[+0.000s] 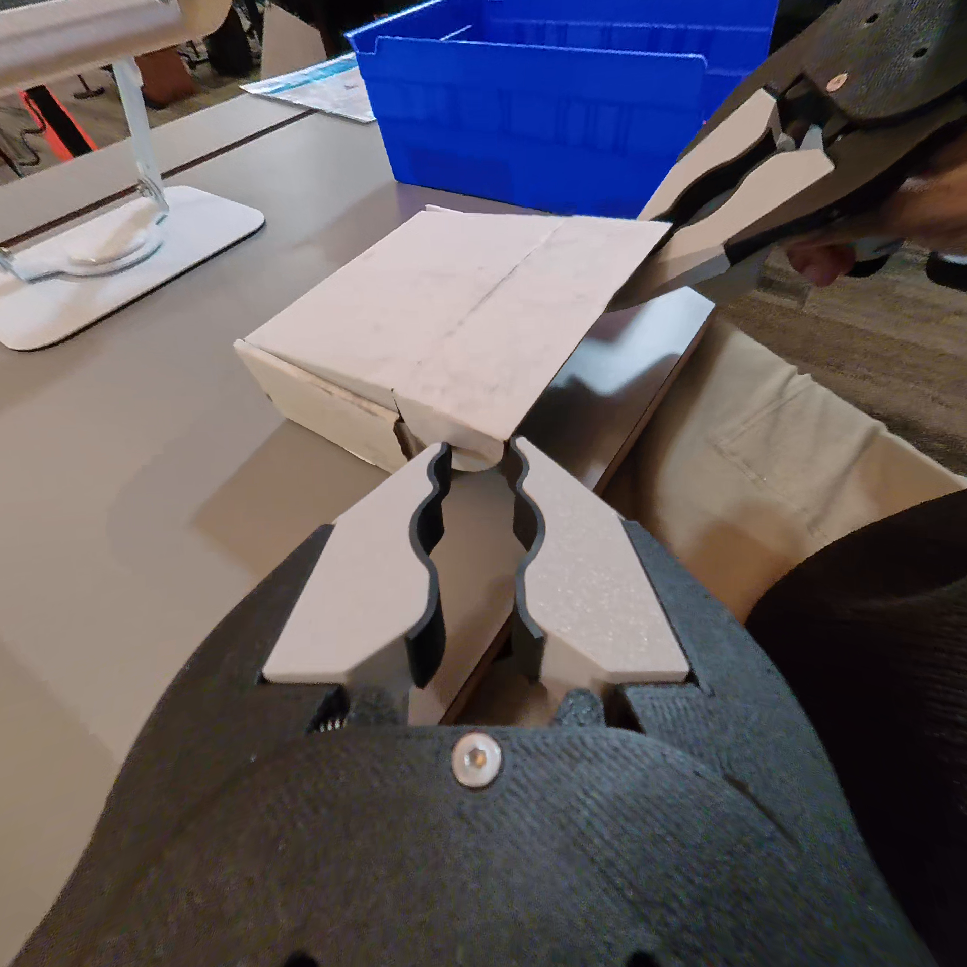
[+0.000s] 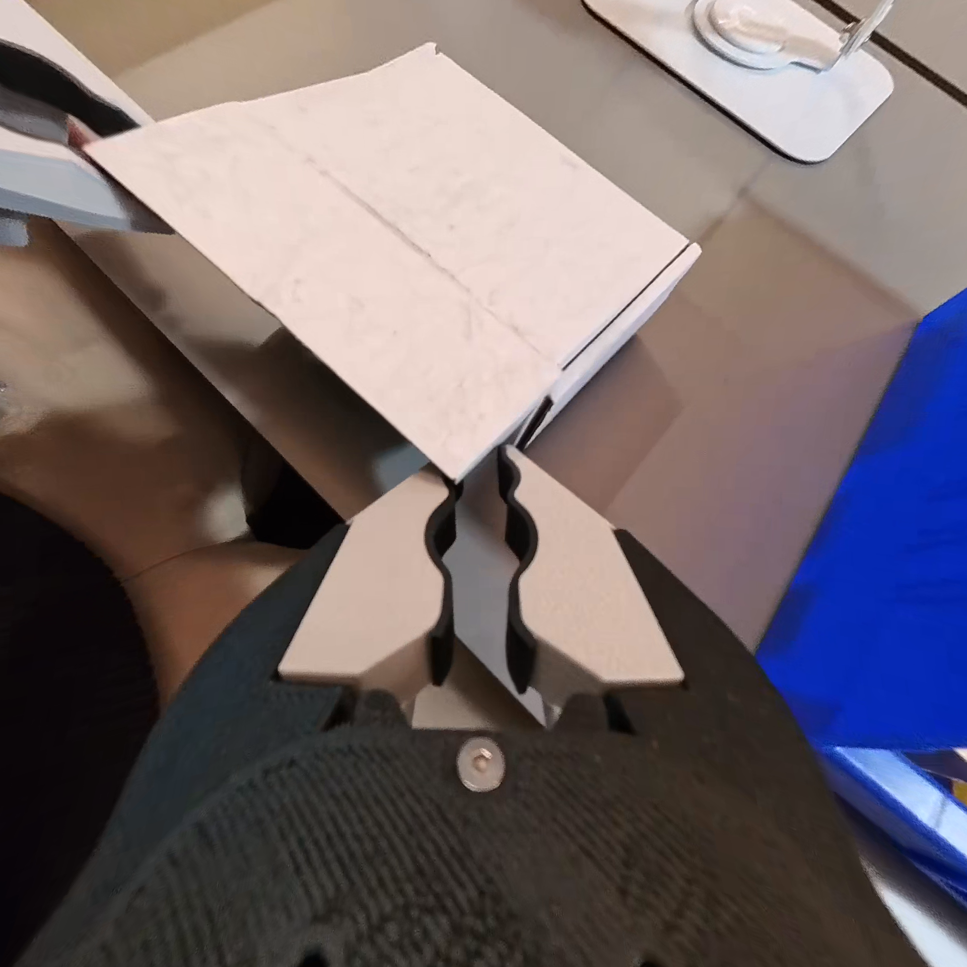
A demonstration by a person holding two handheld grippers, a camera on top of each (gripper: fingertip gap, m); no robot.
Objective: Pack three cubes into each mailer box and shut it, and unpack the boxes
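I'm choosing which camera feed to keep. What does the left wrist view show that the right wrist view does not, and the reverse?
Only the left wrist view shows the whole right tongs reaching in from the upper right, a sheet of paper on the far table, and the blue bin's full front wall. Only the right wrist view shows the right tongs from behind, at the lid's corner. Both share the white mailer box with its flap lifted, the white stand base, the grey table, and the left tongs, a blurred sliver in the right view.
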